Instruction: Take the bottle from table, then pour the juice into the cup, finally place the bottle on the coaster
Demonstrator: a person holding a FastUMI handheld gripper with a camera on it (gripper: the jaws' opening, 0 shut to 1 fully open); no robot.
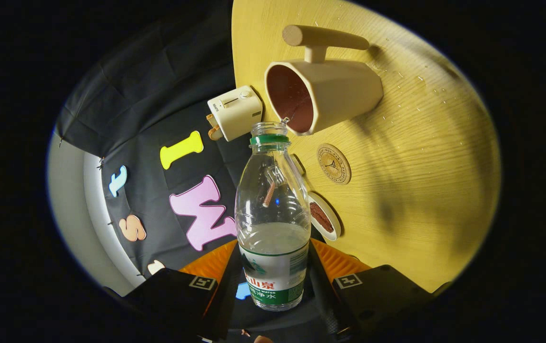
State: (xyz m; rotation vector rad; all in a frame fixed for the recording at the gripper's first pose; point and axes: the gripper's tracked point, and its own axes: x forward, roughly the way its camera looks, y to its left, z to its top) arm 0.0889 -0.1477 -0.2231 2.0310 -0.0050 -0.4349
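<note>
Gripper (273,281) clamps the uncapped water bottle (273,214) on both sides. Its mouth sits at the cup (322,90) rim. Bottle label reads "WATER".

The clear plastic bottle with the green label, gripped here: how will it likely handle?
The clear plastic bottle is probably light, since liquid fills only its lower part. Its thin walls may flex where the gripper presses both fingers on the label. With the cap off at the beige cup, a hard squeeze could slop liquid.
</note>
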